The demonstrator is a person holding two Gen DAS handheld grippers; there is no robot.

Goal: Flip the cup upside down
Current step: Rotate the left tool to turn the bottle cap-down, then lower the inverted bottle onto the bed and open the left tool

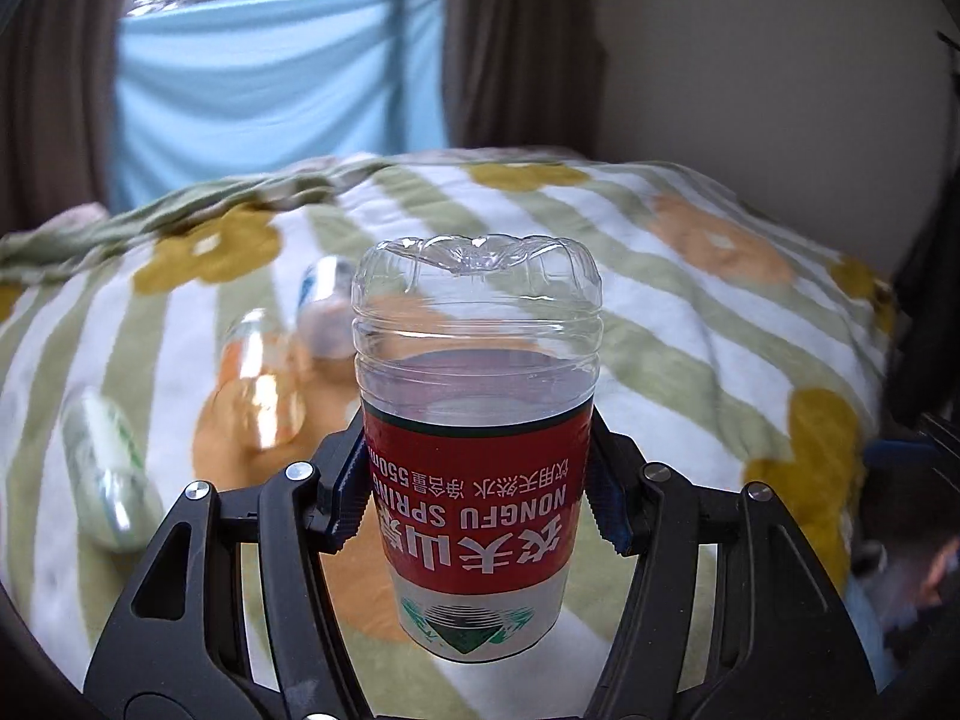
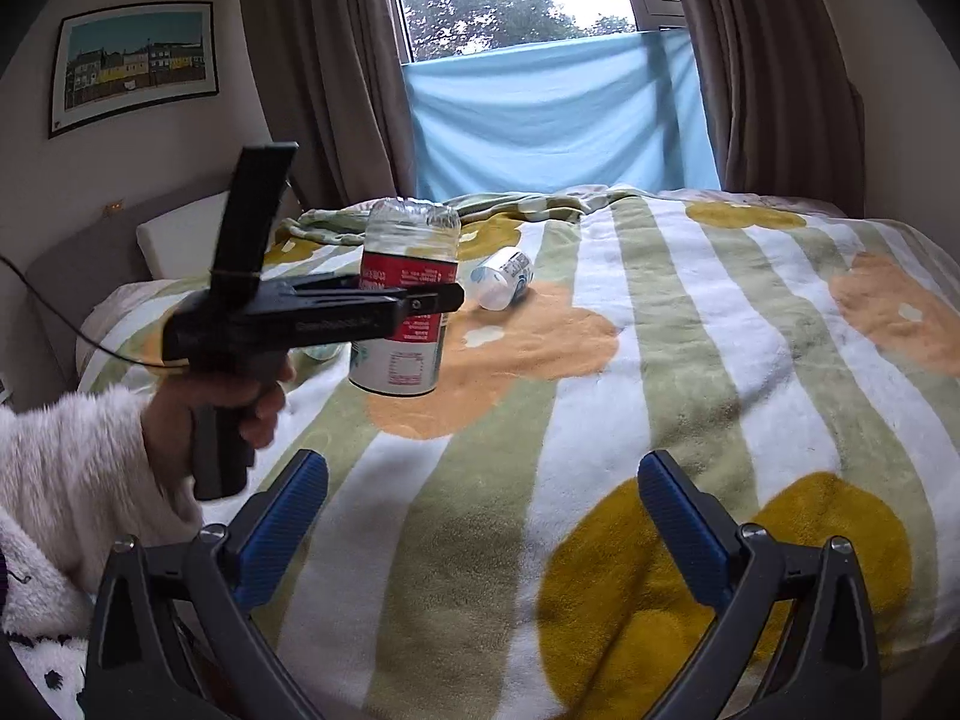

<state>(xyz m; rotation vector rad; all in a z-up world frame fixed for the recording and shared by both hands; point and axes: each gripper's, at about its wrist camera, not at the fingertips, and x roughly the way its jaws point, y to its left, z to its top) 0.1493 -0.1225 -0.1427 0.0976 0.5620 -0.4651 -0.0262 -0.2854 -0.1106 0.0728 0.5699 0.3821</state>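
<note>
The cup (image 1: 477, 456) is a cut-off clear plastic bottle with a red and white Nongfu Spring label. It stands inverted, closed base up and open end down, label text upside down. My left gripper (image 1: 480, 504) is shut on its red label band and holds it just above the striped flower blanket (image 1: 690, 324). In the right wrist view the same cup (image 2: 408, 312) hangs in the left gripper (image 2: 447, 300) at the left, above the bed. My right gripper (image 2: 483, 516) is open and empty, low over the blanket (image 2: 690, 360), well apart from the cup.
Other cut bottle cups lie on their sides on the blanket: an orange one (image 1: 261, 384), a clear one (image 1: 327, 306), a green-labelled one (image 1: 108, 474), and a white-labelled one (image 2: 504, 285). A pillow (image 2: 180, 240) and headboard lie left; curtains and a blue cloth (image 2: 558, 114) hang behind.
</note>
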